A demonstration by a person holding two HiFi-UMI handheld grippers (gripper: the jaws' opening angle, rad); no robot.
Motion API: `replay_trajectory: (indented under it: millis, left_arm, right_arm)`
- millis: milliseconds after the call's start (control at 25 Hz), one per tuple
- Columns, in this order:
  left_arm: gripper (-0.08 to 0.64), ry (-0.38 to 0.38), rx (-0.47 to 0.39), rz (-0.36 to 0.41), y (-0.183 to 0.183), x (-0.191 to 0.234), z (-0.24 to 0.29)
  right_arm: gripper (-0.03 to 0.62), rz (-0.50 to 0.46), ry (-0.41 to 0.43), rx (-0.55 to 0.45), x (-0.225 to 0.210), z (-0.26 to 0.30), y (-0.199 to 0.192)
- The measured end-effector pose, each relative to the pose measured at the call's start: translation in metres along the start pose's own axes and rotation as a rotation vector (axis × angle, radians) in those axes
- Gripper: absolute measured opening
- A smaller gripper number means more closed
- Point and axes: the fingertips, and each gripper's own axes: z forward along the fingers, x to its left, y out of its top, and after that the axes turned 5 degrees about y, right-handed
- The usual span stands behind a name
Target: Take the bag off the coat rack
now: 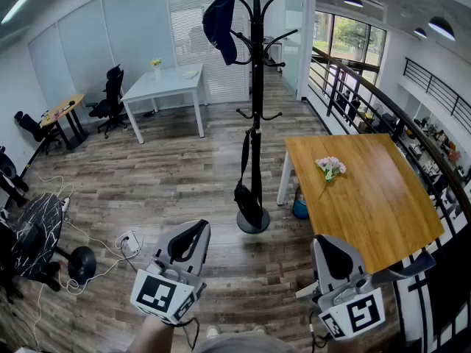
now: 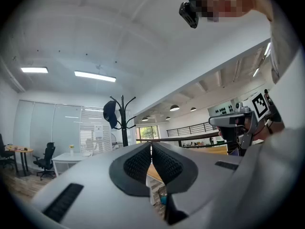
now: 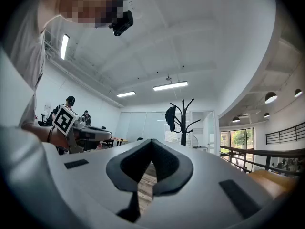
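L claw: jaws pressed together, nothing btwn them. R claw: same, tips meeting, empty. I hold both low in front of me, side by side but apart, each pointing roughly level toward the black coat rack, which stands well ahead on the wood floor.

The bag is black and hangs low on the rack's left side. Its strap runs up to the lower hooks and its body sits near the round base. Neither claw touches it; both are well apart from it.

A dark cap hangs from an upper hook on the rack's left.

R of the rack is a wooden table w/ a small bunch of flowers lying on it; my R claw is near its front edge. Behind the rack, to the L, is a white table w/ a black office chair beside it. A dark railing runs along the R side of the room. A power strip w/ cables lies on the floor to the L of my L claw.
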Motion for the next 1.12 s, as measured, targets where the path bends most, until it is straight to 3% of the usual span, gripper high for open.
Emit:
replay_trajectory:
  millis: [160, 360, 600, 640, 680, 720, 1120]
  left_arm:
    - [0.021, 0.019, -0.016, 0.038, 0.005, -0.009, 0.006]
    - [0.021, 0.022, -0.028, 0.022, 0.006, -0.028, 0.013]
    - [0.024, 0.088, -0.035, 0.010, 0.003, -0.034, 0.017]
    - [0.089, 0.104, -0.045, 0.010, 0.005, -0.033, 0.017]
    - [0.158, 0.114, -0.047, 0.013, 0.005, -0.032, 0.017]
    - [0.186, 0.123, -0.045, 0.017, 0.006, -0.030, 0.018]
    - [0.189, 0.142, 0.006, 0.021, -0.027, 0.006, 0.059]
  right_arm:
    - [0.026, -0.005, 0.021, 0.002, -0.004, -0.001, -0.002]
    - [0.026, 0.017, 0.050, -0.028, -0.017, -0.012, -0.004]
    - [0.029, 0.127, 0.076, -0.057, -0.031, -0.012, -0.017]
    - [0.105, 0.127, 0.071, -0.048, -0.033, -0.010, -0.019]
    - [0.230, 0.120, 0.064, -0.037, -0.035, -0.008, -0.021]
    - [0.248, 0.113, 0.056, -0.030, -0.037, -0.006, -0.023]
    - [0.252, 0.131, 0.015, 0.007, -0.073, 0.045, -0.056]
